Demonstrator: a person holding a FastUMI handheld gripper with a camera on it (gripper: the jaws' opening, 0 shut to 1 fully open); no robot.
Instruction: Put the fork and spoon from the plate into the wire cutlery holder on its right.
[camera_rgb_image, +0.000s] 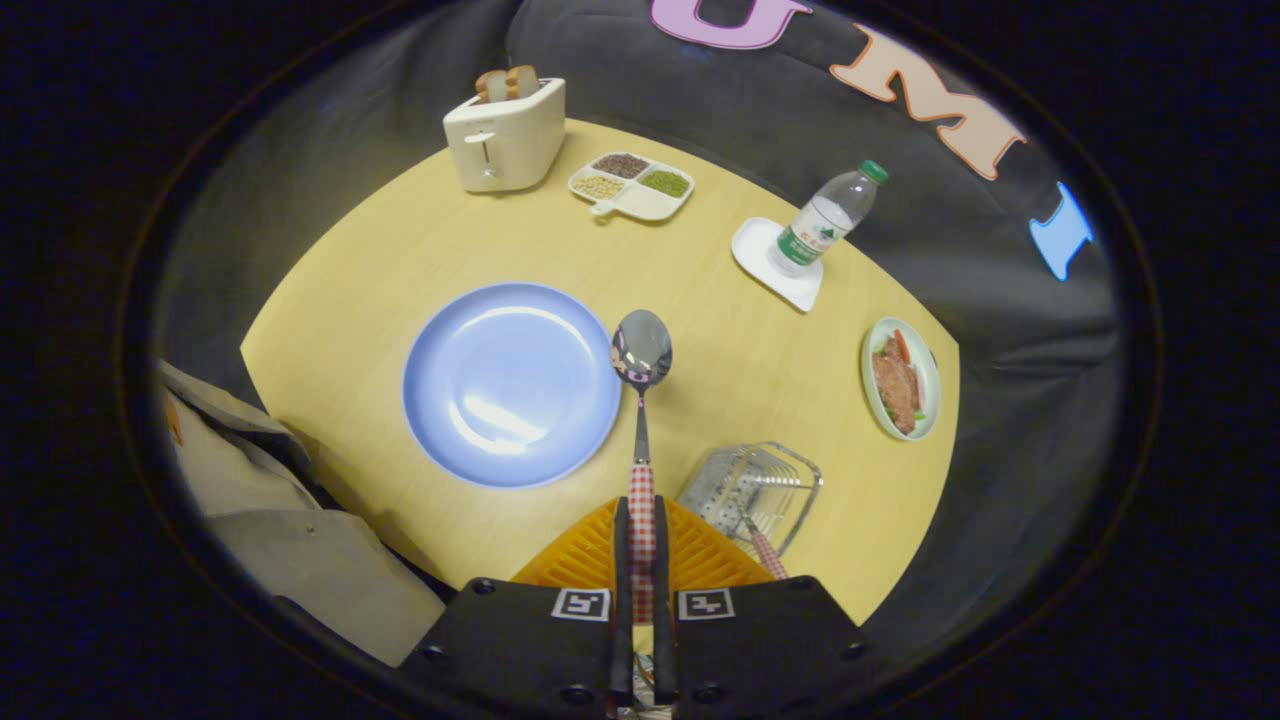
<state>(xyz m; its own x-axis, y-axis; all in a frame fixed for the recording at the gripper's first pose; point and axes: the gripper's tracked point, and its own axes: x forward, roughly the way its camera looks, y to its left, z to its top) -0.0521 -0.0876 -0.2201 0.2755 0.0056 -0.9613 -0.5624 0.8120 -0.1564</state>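
Note:
My gripper (641, 545) is shut on the checked handle of the spoon (641, 352), whose shiny bowl points forward, held above the table at the right rim of the blue plate (512, 385). The plate has nothing on it. The wire cutlery holder (752, 490) stands just right of my fingers. A checked handle, the fork (765, 552), leans inside it.
A white toaster (505, 135) with bread and a divided tray (632, 185) of grains stand at the far side of the round yellow table (400, 250). A water bottle (828, 220) on a white coaster and a green dish (900, 378) of food lie right. A person's sleeve (270, 510) is at the left.

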